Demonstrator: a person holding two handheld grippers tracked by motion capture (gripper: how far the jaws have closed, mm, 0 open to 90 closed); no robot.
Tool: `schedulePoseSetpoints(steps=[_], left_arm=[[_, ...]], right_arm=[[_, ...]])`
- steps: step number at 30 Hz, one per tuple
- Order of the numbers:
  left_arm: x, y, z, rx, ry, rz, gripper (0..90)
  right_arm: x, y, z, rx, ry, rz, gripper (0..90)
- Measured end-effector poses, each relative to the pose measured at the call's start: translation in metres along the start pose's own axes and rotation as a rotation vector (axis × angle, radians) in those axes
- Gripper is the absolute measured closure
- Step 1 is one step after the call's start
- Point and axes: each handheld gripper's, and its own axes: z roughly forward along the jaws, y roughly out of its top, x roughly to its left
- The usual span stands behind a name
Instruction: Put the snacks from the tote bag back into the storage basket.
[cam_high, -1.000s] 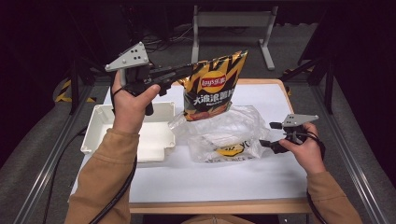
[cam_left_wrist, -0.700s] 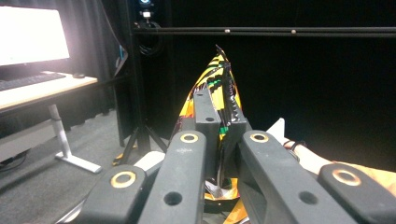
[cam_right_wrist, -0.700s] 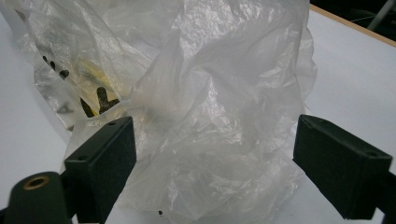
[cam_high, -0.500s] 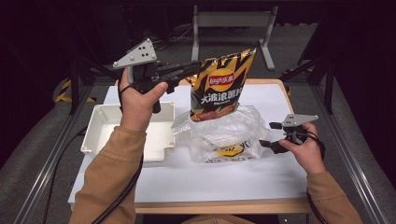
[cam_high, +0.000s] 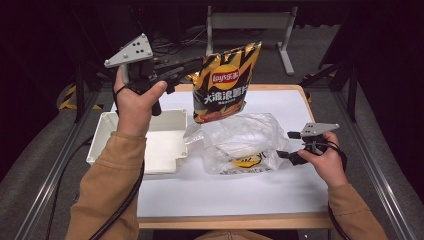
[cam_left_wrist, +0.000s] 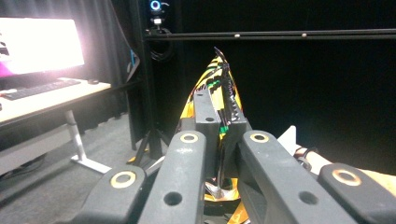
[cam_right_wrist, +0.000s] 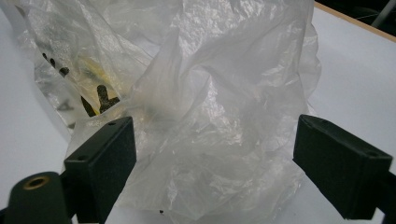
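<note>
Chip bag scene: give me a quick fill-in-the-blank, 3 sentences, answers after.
1. The left gripper is shut on the top corner of the ____, which hangs in the air.
2. The right gripper has its jaws ____ at the edge of the clear plastic bag.
3. The white tray sits on the table below the person's ____ hand.

Missing words: chip bag; open; left

the chip bag (cam_high: 223, 85) clamped in the left gripper (cam_high: 192, 67) reads "lay's", with large chinese characters below, too blurred to read.
</note>
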Motion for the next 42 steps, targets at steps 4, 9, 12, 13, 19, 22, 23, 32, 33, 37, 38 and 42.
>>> schedulePoseSetpoints(steps=[4, 9, 12, 13, 19, 22, 23, 32, 33, 37, 38, 42], left_arm=[[0.008, -0.002, -0.009, -0.007, 0.021, -0.011, 89.2], [0.014, -0.007, -0.019, 0.011, 0.047, -0.010, 89.2], [0.018, -0.010, -0.028, 0.017, 0.066, -0.008, 89.2], [0.019, -0.011, -0.031, 0.020, 0.070, -0.007, 89.2], [0.028, -0.018, -0.047, 0.035, 0.090, -0.014, 89.2], [0.031, -0.019, -0.056, 0.040, 0.098, -0.015, 89.2], [0.033, -0.019, -0.058, 0.044, 0.103, -0.012, 89.2], [0.041, -0.022, -0.074, 0.077, 0.117, -0.003, 89.2], [0.042, -0.023, -0.075, 0.082, 0.117, -0.004, 89.2], [0.045, -0.025, -0.080, 0.087, 0.118, 0.000, 89.1], [0.045, -0.026, -0.082, 0.089, 0.118, -0.005, 89.2], [0.048, -0.030, -0.089, 0.097, 0.115, -0.008, 89.2]], right_arm=[[0.000, -0.001, 0.001, 0.003, 0.000, 0.001, 13.5], [0.002, 0.000, 0.002, 0.008, -0.002, 0.000, 13.4], [0.003, -0.001, 0.002, 0.016, -0.009, 0.001, 13.0], [0.004, -0.002, 0.002, 0.024, -0.017, 0.002, 13.1], [0.006, -0.004, -0.002, 0.017, -0.028, 0.009, 13.1], [0.006, -0.003, -0.004, 0.015, -0.037, 0.011, 12.8], [0.007, -0.003, -0.004, 0.014, -0.037, 0.013, 12.8], [0.012, -0.004, -0.004, 0.024, -0.046, 0.012, 12.8], [0.013, -0.003, -0.004, 0.023, -0.049, 0.012, 12.8], [0.014, -0.002, -0.007, 0.013, -0.058, 0.013, 12.8], [0.014, -0.002, -0.008, 0.011, -0.059, 0.015, 12.8], [0.014, -0.004, -0.009, 0.011, -0.059, 0.022, 12.8]])
